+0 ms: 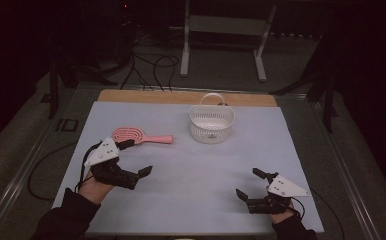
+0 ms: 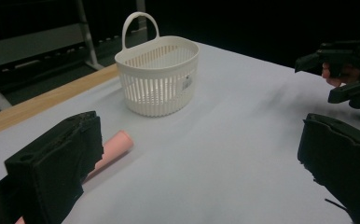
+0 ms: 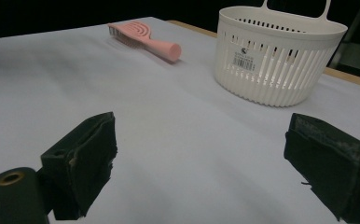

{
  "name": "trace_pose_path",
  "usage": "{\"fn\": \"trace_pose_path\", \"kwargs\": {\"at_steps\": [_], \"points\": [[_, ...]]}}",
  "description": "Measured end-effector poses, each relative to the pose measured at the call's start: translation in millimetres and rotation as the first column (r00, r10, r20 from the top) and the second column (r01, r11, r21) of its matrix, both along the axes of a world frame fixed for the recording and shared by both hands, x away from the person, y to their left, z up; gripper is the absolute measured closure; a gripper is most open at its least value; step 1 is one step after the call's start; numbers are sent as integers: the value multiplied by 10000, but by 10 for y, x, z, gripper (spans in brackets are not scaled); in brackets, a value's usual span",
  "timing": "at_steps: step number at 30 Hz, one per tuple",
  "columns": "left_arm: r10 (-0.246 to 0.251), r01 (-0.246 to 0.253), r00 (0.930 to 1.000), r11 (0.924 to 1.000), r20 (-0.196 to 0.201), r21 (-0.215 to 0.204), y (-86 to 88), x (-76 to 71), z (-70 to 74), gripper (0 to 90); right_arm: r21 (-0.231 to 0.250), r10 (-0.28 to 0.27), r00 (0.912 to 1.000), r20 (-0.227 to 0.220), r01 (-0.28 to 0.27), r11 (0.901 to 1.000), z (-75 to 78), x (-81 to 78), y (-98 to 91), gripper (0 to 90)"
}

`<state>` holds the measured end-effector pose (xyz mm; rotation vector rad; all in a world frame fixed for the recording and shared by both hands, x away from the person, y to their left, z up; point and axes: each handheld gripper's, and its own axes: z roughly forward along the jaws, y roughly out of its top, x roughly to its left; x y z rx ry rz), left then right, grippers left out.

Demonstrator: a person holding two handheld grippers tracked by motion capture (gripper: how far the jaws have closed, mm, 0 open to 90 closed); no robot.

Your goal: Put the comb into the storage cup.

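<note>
Two hand-held grippers sit low over the near part of a pale grey-blue table (image 1: 191,165), each gripped by a person whose dark sleeves enter from the bottom of the high view. Beyond the pale sheet, a strip of bare wood (image 1: 181,97) runs along the table's far edge, and past that stands a light metal frame (image 1: 221,30) on a dark floor strewn with cables.

On the far half of the table rests a white slotted basket (image 1: 211,123), upright, its loop handle raised on the far side and a small label on its wall; its inside cannot be read from these angles. To the left of the basket, apart from it, lies a pink hairbrush (image 1: 137,135), flat on the sheet with its handle pointing toward the basket.

Nearer than the basket and well to its left, the left gripper (image 1: 134,159) hovers with its jaws spread wide and nothing between them; its far jaw reaches just beside the head of the hairbrush, and whether they touch cannot be told. In the left gripper view the brush handle shows past one jaw.

Nearer than the basket and to its right, the right gripper (image 1: 249,183) is also spread wide and empty, well clear of both basket and brush, with bare table between its jaws in the right gripper view.
</note>
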<state>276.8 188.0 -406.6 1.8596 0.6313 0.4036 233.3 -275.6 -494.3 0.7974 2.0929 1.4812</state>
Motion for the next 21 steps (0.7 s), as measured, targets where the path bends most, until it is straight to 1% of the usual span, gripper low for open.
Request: {"fn": "trace_pose_path", "kwargs": {"at_steps": [6, 8, 9, 11, 12, 13, 14, 15, 16, 17, 18, 21], "points": [[103, -102, 9999, 9999, -14, 81, -56, 126, 49, 0, 2, 41, 10000, 19, -41, 10000, 2, -3, 3, 91], [190, -189, 9998, 9998, -16, 107, -78, 197, 59, 0, 39, 35, 10000, 42, -35, 10000, 3, -3, 5, 91], [190, -189, 9998, 9998, -16, 107, -78, 197, 59, 1, 39, 35, 10000, 42, -35, 10000, 3, -3, 5, 91], [259, -259, 9997, 9997, -23, 4, -94, 262, 61, 1, -2, 62, 10000, -30, -62, 10000, 0, -3, 8, 91], [259, -259, 9997, 9997, -23, 4, -94, 262, 61, 1, -2, 62, 10000, -30, -62, 10000, 0, -3, 8, 91], [293, -293, 9996, 9996, -19, 49, -114, 311, 62, 1, 12, 77, 10000, -17, -76, 10000, 0, -3, 10, 91], [293, -293, 9996, 9996, -19, 49, -114, 311, 62, 1, 12, 77, 10000, -17, -76, 10000, 0, -3, 10, 91], [321, -320, 9995, 9994, -70, 98, -131, 358, 63, 1, 3, 59, 10000, -60, -59, 10000, -3, -4, 12, 91], [321, -320, 9995, 9994, -70, 98, -131, 358, 63, 1, 3, 59, 10000, -60, -59, 10000, -3, -4, 12, 91], [388, -386, 9992, 9991, -77, 151, -144, 402, 68, 1, 7, 81, 10000, -38, -81, 10000, -1, -4, 12, 91], [388, -386, 9992, 9991, -77, 151, -144, 402, 68, 1, 7, 81, 10000, -38, -81, 10000, -1, -4, 12, 91], [442, -439, 9989, 9990, -182, 118, -182, 496, 81, 1, 8, 115, 9999, -63, -115, 9999, -5, -5, 16, 91]]}}
